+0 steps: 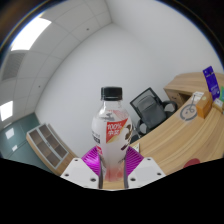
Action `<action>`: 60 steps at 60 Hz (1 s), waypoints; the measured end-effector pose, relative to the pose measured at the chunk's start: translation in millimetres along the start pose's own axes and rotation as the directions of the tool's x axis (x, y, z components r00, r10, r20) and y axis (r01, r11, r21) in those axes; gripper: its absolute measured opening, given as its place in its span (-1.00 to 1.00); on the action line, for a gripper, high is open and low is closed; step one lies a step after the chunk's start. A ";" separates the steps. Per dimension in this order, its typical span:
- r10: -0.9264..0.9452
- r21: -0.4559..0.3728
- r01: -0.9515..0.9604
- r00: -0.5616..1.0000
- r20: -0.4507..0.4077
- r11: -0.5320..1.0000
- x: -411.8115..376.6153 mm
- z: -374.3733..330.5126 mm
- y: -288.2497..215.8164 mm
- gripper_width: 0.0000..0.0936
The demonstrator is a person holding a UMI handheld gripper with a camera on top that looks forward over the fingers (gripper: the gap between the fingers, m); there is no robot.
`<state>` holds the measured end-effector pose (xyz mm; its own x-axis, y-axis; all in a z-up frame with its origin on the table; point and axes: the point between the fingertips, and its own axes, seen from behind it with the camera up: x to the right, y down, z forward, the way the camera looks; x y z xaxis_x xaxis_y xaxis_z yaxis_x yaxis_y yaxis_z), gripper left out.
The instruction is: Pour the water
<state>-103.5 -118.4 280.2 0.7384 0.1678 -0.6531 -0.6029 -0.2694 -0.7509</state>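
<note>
The gripper (112, 172) held a bottle (111, 133) upright, its jaws closed on the lower body with a purple pad (94, 160) pressed to each side. The bottle had a black cap (111, 93) and a white-and-red label. It was lifted above a wooden counter (188, 125); a black chair (148, 106) stood beyond.

"100%" in white on the red label of the bottle (111, 128), smaller print unreadable
</note>
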 end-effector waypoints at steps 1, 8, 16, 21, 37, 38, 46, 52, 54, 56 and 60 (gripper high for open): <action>-0.048 0.001 0.048 0.999 -0.026 0.999 8.0 7.9 1.0 -0.40; -0.335 -0.018 0.336 0.929 -0.160 0.942 64.2 1.6 -7.5 -0.40; -0.559 -0.107 0.550 0.793 -0.242 0.828 138.5 -7.4 5.9 -0.40; -0.613 -0.178 0.587 0.746 -0.259 0.790 171.2 -7.3 21.1 -0.40; -0.620 -0.251 0.568 0.742 -0.256 0.784 240.8 -6.6 63.7 -0.41; -0.618 -0.255 0.565 0.743 -0.255 0.785 244.5 -7.0 65.8 -0.41; -0.610 -0.233 0.564 0.750 -0.255 0.792 252.1 -10.4 69.5 -0.37; -0.606 -0.229 0.562 0.752 -0.260 0.795 252.1 -11.5 70.6 -0.17; -0.607 -0.234 0.561 0.751 -0.260 0.794 252.0 -11.1 70.9 -0.08; -0.607 -0.244 0.557 0.751 -0.260 0.794 251.9 -12.3 71.1 -0.02; -0.596 -0.270 0.535 0.757 -0.267 0.801 254.4 -15.5 72.7 0.17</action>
<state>45.2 -110.0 61.0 0.9992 0.0347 -0.0209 -0.0061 -0.3821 -0.9241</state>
